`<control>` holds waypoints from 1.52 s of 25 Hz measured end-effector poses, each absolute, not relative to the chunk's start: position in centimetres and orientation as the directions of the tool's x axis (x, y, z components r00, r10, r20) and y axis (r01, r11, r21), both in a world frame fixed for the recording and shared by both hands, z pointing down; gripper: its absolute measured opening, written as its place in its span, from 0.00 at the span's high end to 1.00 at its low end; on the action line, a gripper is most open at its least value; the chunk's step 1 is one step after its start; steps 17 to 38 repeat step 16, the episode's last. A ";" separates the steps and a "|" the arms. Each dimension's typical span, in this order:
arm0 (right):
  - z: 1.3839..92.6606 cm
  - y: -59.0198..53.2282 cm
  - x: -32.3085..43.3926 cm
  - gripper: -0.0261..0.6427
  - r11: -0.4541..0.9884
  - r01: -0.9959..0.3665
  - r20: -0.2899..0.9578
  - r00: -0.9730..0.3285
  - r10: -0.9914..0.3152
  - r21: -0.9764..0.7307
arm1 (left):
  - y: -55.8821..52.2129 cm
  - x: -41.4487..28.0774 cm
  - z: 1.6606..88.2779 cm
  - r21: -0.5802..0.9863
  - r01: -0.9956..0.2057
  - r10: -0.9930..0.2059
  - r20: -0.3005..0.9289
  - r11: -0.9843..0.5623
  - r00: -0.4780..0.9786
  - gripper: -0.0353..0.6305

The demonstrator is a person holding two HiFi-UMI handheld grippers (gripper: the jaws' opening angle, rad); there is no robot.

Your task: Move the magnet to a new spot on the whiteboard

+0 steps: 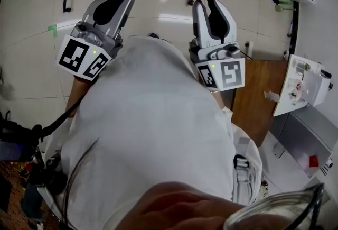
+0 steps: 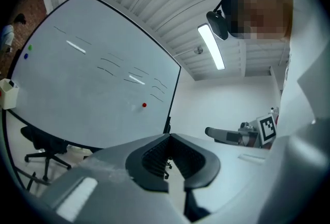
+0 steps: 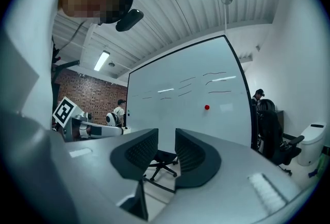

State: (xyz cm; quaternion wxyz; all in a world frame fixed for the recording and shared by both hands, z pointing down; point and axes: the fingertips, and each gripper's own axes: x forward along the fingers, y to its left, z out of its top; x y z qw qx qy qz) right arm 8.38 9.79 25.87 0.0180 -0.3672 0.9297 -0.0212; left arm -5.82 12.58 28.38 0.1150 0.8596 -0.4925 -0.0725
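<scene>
The magnet (image 3: pixel 207 107), a small red dot, sits on the whiteboard (image 3: pixel 175 115), well apart from both grippers, which I hold in close at my chest. From the right gripper (image 3: pixel 166 138) it lies above and to the right of the jaw line. Those jaws stand a narrow way apart with nothing between them. From the left gripper (image 2: pixel 169 138) it lies above and a little left, and that one's jaws meet at the tips, empty. I cannot tell which is nearer. I judge the right the better choice: it faces the board more squarely and has a gap ready. The magnet looks round, so approach angle matters little.
</scene>
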 end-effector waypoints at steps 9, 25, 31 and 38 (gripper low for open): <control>26.6 11.1 5.2 0.82 0.789 -0.608 0.028 -0.793 -0.608 -0.091 | 13.2 -7.1 30.0 0.321 -0.835 -0.879 0.020 -0.446 0.477 0.94; 27.0 11.4 5.0 0.82 0.806 -0.588 0.042 -0.809 -0.587 -0.073 | 13.0 -6.8 29.8 0.309 -0.833 -0.872 0.028 -0.458 0.489 0.94; 27.0 11.4 5.0 0.82 0.806 -0.588 0.042 -0.809 -0.587 -0.073 | 13.0 -6.8 29.8 0.309 -0.833 -0.872 0.028 -0.458 0.489 0.94; 27.0 11.4 5.0 0.82 0.806 -0.588 0.042 -0.809 -0.587 -0.073 | 13.0 -6.8 29.8 0.309 -0.833 -0.872 0.028 -0.458 0.489 0.94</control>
